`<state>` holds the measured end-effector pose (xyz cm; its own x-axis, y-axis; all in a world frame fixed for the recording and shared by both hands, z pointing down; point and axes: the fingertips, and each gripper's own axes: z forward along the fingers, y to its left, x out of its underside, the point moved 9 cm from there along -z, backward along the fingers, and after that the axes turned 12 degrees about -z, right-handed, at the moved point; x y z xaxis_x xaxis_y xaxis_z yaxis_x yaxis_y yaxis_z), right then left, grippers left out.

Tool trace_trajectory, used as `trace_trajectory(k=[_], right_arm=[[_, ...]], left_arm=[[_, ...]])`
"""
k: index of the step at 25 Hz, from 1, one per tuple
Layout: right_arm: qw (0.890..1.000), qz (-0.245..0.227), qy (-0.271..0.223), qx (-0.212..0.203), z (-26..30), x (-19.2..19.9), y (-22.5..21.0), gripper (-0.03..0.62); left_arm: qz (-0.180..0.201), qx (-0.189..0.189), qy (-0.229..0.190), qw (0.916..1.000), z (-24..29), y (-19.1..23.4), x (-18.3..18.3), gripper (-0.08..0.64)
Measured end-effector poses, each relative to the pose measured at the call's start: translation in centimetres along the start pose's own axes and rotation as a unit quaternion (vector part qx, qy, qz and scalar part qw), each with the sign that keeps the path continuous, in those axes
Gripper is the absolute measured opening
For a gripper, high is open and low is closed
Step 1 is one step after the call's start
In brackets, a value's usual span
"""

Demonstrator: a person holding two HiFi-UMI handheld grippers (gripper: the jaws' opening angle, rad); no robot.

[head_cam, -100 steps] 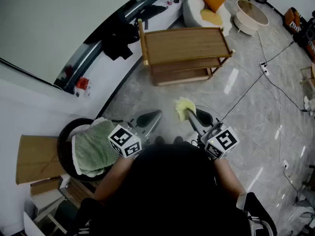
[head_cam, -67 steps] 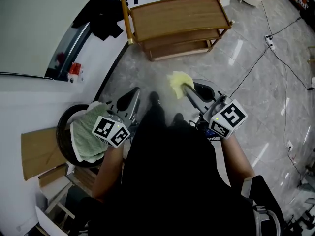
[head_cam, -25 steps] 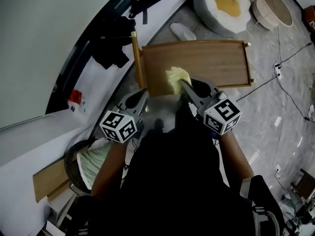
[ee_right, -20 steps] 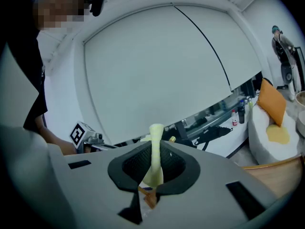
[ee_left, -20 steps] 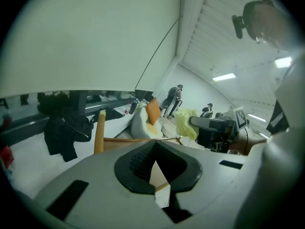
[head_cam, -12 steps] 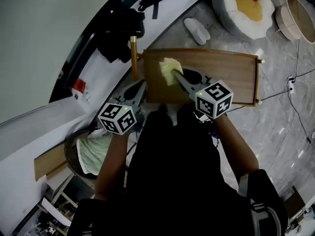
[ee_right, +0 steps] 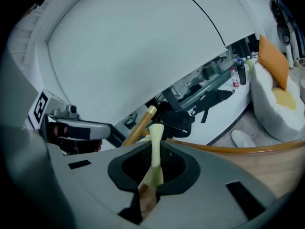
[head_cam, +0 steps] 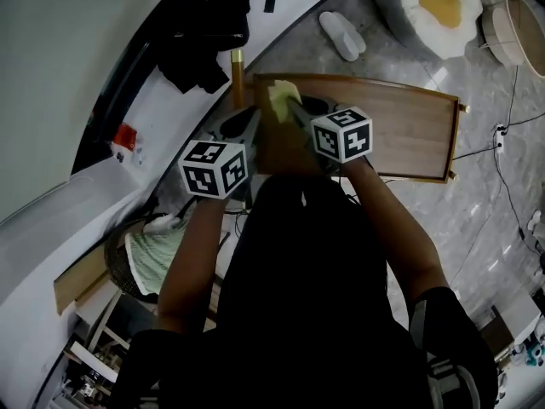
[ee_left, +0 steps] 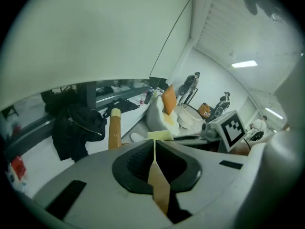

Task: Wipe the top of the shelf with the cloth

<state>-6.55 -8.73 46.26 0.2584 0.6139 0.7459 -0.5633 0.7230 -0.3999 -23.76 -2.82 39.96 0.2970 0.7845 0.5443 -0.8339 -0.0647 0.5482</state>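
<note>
The wooden shelf top [head_cam: 400,130] lies just in front of me, with its raised rim [ee_right: 238,149] and a corner post [head_cam: 237,66] at the left end. My right gripper [head_cam: 289,109] is shut on the yellow cloth [head_cam: 278,99] and holds it over the shelf's left end. In the right gripper view the cloth [ee_right: 155,149] stands pinched between the jaws of the right gripper [ee_right: 153,137]. My left gripper [head_cam: 253,116] hangs beside it at the shelf's left edge. Its jaws [ee_left: 154,144] are shut with nothing in them; the cloth [ee_left: 159,135] shows just beyond them.
Black clothing [head_cam: 209,37] lies on the white ledge behind the post. A white slipper [head_cam: 341,34] and a white cushion seat [head_cam: 426,7] are on the floor past the shelf. A dark basket with a green towel [head_cam: 145,254] stands at my left. A cable [head_cam: 502,177] crosses the floor on the right.
I have walked up to the shelf. In the last second the right gripper carried the cloth leftward to the shelf's left end. The left gripper stayed shut beside it.
</note>
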Motion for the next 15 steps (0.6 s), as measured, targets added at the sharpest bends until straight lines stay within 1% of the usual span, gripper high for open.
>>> trace_trajectory(k=[2, 4, 6, 7, 9, 11, 15], right_arm=[[1.000, -0.002, 0.014, 0.007, 1.9, 0.3, -0.6, 0.043], [1.000, -0.006, 0.026, 0.011, 3.7, 0.6, -1.0, 0.043], [0.999, -0.005, 0.037, 0.015, 5.1, 1.1, -1.3, 0.043], [0.999, -0.003, 0.042, 0.016, 5.7, 1.4, -1.4, 0.043], [0.999, 0.003, 0.049, 0.018, 7.0, 2.0, -1.6, 0.043], [0.998, 0.008, 0.055, 0.023, 8.1, 2.6, -1.8, 0.043], [0.997, 0.017, 0.072, 0.032, 10.0, 3.3, -2.1, 0.043]], left_arm=[[0.001, -0.006, -0.002, 1.0000, 0.6, 0.8, -0.7, 0.011], [0.019, -0.010, 0.002, 0.9998, 1.1, 1.2, -1.3, 0.011], [0.037, -0.015, 0.023, 0.9989, 1.8, 1.2, -1.3, 0.011], [0.040, -0.018, 0.036, 0.9984, 2.3, 1.3, -1.2, 0.011], [0.037, -0.027, 0.058, 0.9973, 3.0, 1.6, -0.9, 0.011], [0.026, -0.031, 0.070, 0.9967, 3.4, 2.0, -0.8, 0.011], [0.012, -0.017, 0.083, 0.9963, 3.7, 2.4, -0.9, 0.011]])
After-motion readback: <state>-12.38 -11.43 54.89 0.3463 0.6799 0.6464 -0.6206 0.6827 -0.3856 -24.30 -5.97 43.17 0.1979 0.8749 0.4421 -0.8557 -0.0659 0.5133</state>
